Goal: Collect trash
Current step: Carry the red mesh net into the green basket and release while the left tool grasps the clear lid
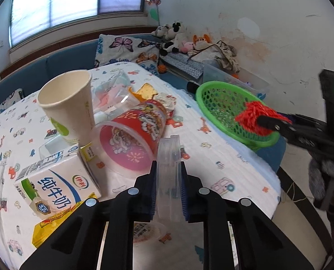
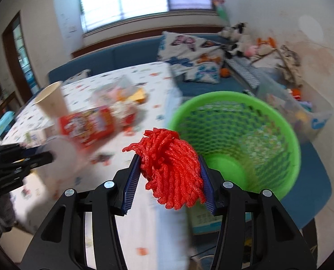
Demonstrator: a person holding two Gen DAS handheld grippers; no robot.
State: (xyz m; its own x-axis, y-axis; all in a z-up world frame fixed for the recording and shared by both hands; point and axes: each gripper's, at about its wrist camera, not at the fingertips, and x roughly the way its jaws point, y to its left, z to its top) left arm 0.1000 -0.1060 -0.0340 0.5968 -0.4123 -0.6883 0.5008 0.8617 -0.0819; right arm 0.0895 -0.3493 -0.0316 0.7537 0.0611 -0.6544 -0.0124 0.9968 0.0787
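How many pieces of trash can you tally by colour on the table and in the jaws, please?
Red: 2, the foam net and the noodle cup.
White: 2, the paper cup and the milk carton.
Clear: 1, the plastic lid.
Yellow: 1, the wrapper.
Total: 6.

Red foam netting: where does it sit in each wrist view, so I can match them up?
Left wrist view: red foam netting far right, held by the right gripper over the green basket.
Right wrist view: netting bottom centre, pinched in the right gripper.
Shared landmark: the green basket, behind the netting in both.
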